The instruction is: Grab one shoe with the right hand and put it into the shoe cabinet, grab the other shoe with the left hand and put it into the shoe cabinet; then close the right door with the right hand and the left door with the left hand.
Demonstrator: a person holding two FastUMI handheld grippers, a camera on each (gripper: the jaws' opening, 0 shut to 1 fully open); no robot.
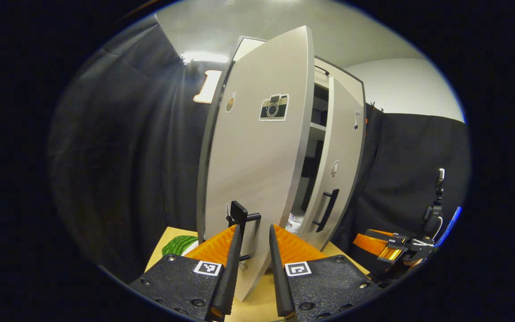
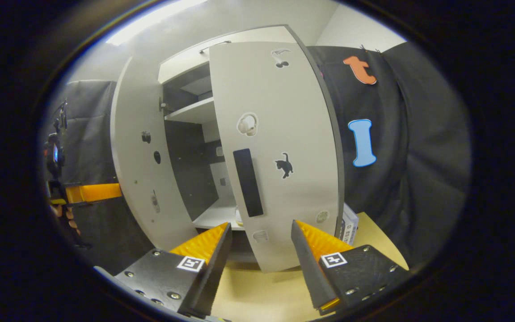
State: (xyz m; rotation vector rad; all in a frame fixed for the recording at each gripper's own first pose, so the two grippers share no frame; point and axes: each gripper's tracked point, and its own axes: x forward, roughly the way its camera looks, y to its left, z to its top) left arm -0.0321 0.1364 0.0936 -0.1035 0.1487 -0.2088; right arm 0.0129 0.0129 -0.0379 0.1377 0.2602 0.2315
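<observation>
1. The left gripper [image 1: 253, 232] stands with its fingers parted by a narrow gap and nothing between them; the left door [image 1: 253, 147] of the shoe cabinet [image 2: 221, 36] rises straight ahead of the tips.
2. That door's dark handle [image 1: 239, 213] sits just above and beside the tip of the gripper's left-hand finger; whether they touch cannot be told.
3. The left door is partly open. Through the gap to its right, shelves show, and a white shoe [image 1: 292, 222] low down, just ahead of the right-hand finger.
4. Beyond that gap stands the right door [image 1: 340, 156], ajar, with its own handle [image 1: 327, 210].
5. In the right gripper view, the right gripper [image 2: 261, 231] is wide open and empty; the right door's lower edge lies between its fingers, ahead of the tips, apart from both.
6. The door's dark handle is straight above the gap between the fingers.
7. To the left of that door the cabinet's inside shows, its bottom shelf just beyond the left-hand finger.
8. Both grippers hover over the wooden table [image 2: 257, 295].
</observation>
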